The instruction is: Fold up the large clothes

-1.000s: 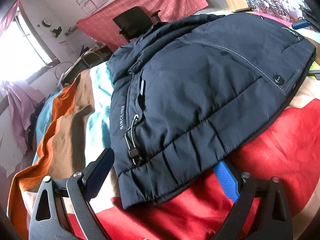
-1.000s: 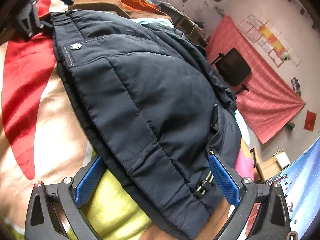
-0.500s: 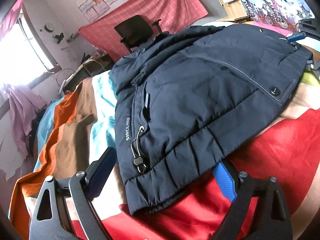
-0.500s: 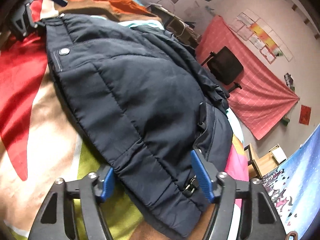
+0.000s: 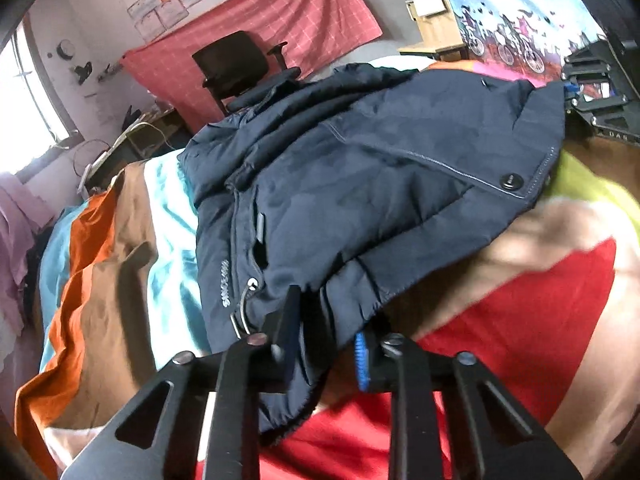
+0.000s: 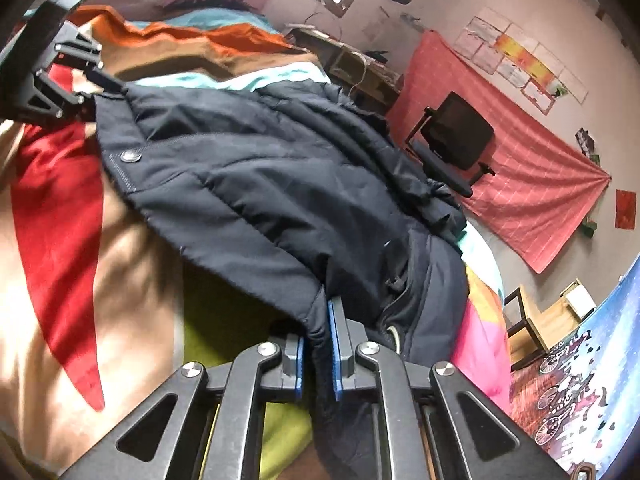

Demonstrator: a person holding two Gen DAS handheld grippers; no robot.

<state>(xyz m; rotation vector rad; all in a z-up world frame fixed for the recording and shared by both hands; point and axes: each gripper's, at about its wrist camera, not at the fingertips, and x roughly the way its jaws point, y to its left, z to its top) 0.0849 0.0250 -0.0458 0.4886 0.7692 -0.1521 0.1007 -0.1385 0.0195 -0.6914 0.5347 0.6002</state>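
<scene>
Left gripper (image 5: pixel 324 344): matte black, two angled arms with triangular cut-outs, silver round screws at the pivots, a ribbed blue pad (image 5: pixel 361 362) on the inner face of one finger, the other finger dark and seen edge-on. Right gripper (image 6: pixel 318 354): same black linkage with triangular cut-outs, four silver screws across the front, thin blue pads (image 6: pixel 333 350) lining both fingers. Seen from the far side: black frame of stacked plates with small silver screw heads, faint pale lettering along the lower edge, a spot of blue at the tip. No hand or sleeve in view.
</scene>
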